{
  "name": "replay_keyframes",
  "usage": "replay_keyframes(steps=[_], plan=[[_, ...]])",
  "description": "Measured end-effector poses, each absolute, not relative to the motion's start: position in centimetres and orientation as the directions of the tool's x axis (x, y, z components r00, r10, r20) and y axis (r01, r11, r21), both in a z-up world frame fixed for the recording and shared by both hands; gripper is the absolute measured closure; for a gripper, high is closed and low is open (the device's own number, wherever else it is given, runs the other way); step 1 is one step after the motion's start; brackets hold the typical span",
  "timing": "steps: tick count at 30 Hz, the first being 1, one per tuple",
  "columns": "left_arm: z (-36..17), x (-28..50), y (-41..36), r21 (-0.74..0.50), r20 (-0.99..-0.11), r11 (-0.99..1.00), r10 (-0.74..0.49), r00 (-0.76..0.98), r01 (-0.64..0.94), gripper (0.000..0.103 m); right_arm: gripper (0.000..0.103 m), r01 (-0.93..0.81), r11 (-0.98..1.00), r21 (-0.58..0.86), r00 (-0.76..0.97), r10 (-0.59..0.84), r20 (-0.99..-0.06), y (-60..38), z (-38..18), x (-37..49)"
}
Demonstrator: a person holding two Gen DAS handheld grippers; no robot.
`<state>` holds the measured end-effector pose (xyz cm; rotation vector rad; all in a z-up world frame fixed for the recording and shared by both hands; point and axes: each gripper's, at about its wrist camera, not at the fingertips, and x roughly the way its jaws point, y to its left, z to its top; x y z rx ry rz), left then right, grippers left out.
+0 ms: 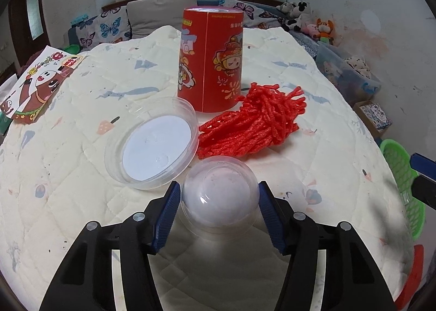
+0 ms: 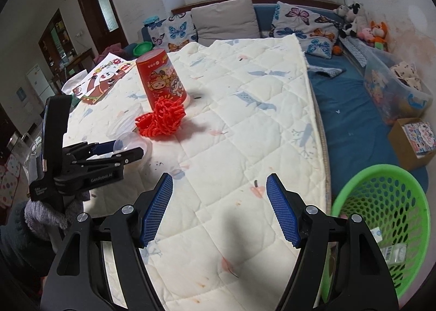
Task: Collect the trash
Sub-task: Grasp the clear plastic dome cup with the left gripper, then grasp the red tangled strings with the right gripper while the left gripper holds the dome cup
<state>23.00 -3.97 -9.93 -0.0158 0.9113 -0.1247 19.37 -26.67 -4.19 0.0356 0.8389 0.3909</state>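
A small clear plastic cup point(image 1: 219, 202) lies mouth-down on the white quilt point(image 1: 81, 188), and my left gripper point(image 1: 219, 188) is shut on it, one blue pad against each side. The right wrist view shows that same left gripper point(image 2: 128, 147) from the side with the cup point(image 2: 133, 142) between its fingers. Just beyond the cup lie a clear round lid point(image 1: 155, 145) and a bundle of red mesh netting point(image 1: 253, 123). A red printed canister point(image 1: 212, 57) stands upright behind them. My right gripper point(image 2: 219, 183) hangs open over bare quilt with nothing between its fingers.
A green perforated basket point(image 2: 381, 218) sits on the floor at the right, past the quilt's edge, with some scraps inside. A printed cartoon sheet point(image 1: 38, 82) lies at the far left of the quilt. Pillows, soft toys and boxes line the back and right.
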Motion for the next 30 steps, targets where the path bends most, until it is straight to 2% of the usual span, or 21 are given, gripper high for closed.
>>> replay_keyframes(steps=[7, 19, 30], plan=[[-8.0, 20.5, -2.8, -0.096, -0.764, 0.989, -0.147, 0.628, 0.115, 0.047, 0.031, -0.348, 0.913, 0.212, 0.586, 0.388, -0.712, -25.2, -4.3, 20.4], [-4.7, 17.6, 1.5, -0.091, -0.723, 0.994, -0.11, 0.682, 0.064, 0.047, 0.032, -0.399, 0.87, 0.292, 0.537, 0.479, -0.694, -20.5, -5.5, 24.2], [-4.4, 17.5, 4.0, -0.104, -0.714, 0.994, -0.096, 0.694, 0.031, 0.047, 0.037, -0.361, 0.855, 0.372, 0.514, 0.515, -0.686, -17.7, -7.1, 28.7]])
